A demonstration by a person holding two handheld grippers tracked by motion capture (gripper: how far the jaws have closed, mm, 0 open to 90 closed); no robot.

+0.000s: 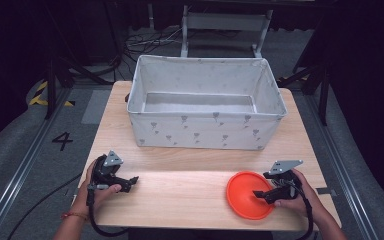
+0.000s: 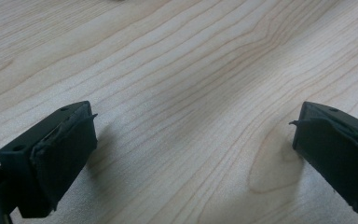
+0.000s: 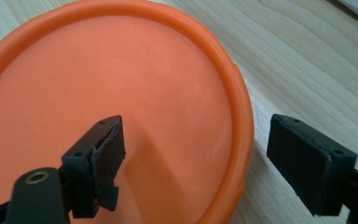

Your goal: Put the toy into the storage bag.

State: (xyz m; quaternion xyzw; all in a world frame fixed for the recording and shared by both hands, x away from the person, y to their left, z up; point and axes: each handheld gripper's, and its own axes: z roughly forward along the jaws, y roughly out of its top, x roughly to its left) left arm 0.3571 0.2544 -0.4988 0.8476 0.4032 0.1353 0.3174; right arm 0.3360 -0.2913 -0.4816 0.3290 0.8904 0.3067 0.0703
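The right gripper was spread wide, straddling the near-right rim of the orange disc, one jaw over its inside and one outside, not pinching yet. The disc lay flat on the table in front of the bin, and the left gripper sat open over bare wood. My worry: that thin slick rim could've slipped out or just skidded if the jaws closed too high.

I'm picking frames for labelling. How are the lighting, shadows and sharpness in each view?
High view: table evenly lit, room behind dark, slightly soft. Left gripper view: wood grain sharp, soft shadows beside the left tongs. Right gripper view: orange plate bright with mild glare, a shadow by the right tongs, near edges blurred.
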